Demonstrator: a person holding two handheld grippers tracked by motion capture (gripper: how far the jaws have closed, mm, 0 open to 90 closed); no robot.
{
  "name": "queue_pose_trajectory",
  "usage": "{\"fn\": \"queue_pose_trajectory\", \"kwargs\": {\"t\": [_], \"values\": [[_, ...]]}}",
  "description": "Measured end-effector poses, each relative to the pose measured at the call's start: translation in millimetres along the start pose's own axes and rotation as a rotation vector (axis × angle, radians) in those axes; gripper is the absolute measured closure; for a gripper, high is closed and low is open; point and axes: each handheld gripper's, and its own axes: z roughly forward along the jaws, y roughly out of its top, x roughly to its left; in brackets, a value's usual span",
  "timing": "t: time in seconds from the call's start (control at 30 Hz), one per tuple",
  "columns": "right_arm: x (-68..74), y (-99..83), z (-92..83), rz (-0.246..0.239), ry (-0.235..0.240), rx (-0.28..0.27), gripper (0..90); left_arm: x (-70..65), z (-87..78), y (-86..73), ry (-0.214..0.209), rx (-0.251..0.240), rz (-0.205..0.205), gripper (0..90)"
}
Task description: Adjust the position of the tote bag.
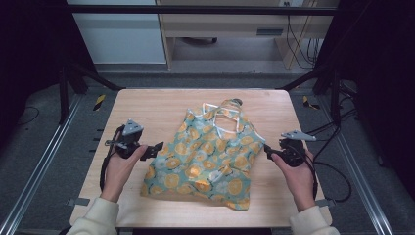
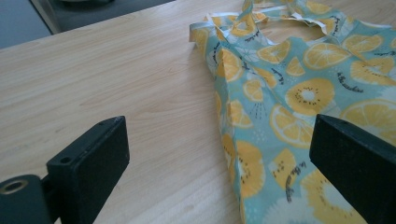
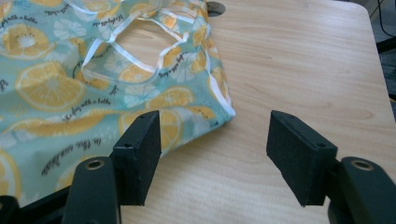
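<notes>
1. Black fingers [image 2: 88, 163] of the left gripper [image 1: 155, 149] are standing wide apart with nothing between them, hovering over bare wood just beside the garment's left edge.
2. Lying flat in the middle of the bench [image 1: 147, 105], the citrus-print sleeveless top [image 1: 208, 156] is spreading its white-trimmed straps [image 1: 222, 115] toward the far side.
3. Over on the other side, the right gripper [image 1: 268, 151] is sitting open at the top's right side corner [image 3: 224, 109], its fingers [image 3: 140, 149] gripping nothing; one finger is overlapping the fabric in the right gripper view.
4. Judged step: taking both side edges for a fold or lift.
5. Lower each gripper until one finger is sliding under the hem, then close on a single edge.
6. Keep both grips level to avoid bunching the fabric.
</notes>
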Motion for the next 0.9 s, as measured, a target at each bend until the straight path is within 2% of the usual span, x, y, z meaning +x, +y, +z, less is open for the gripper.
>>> {"fn": "queue_pose_trajectory", "kwargs": {"t": [0.13, 0.2, 0.3, 0.37, 0.47, 0.57, 0.7, 0.77, 0.9], "values": [[0.4, 12.5, 6.0, -0.023, 0.004, 0.019, 36.1, -2.5, 8.4, 10.2, -0.019, 0.026, 0.012, 4.7], [0.9, 17.8, 11.4, -0.025, 0.019, 0.032, 33.5, -4.5, 19.7, 16.7, -0.027, 0.044, 0.018, 4.8], [0.0, 22.4, 18.0, -0.028, 0.023, 0.052, 30.7, -5.4, 26.8, 19.4, -0.025, 0.056, 0.012, 4.8], [-2.4, 26.9, 26.1, -0.009, 0.028, 0.076, 25.0, -7.3, 33.3, 20.4, -0.032, 0.06, 0.006, 4.9], [-4.9, 28.7, 33.8, 0.008, 0.035, 0.091, 22.0, -9.1, 42.0, 20.2, -0.041, 0.076, 0.012, 4.9], [-8.5, 29.9, 42.3, 0.065, 0.069, 0.107, 20.6, -7.9, 52.8, 21.2, -0.044, 0.088, -0.006, 5.0], [-9.1, 30.9, 50.4, 0.074, 0.06, 0.131, 20.5, -11.1, 57.4, 24.6, -0.045, 0.098, 0.003, 5.7], [-8.0, 30.2, 53.8, 0.067, 0.068, 0.145, 19.7, -14.5, 57.9, 27.6, -0.037, 0.1, 0.024, 5.9], [-3.3, 29.3, 61.0, 0.089, 0.088, 0.165, 16.5, -17.7, 59.3, 30.8, -0.028, 0.117, 0.038, 6.2]]}}
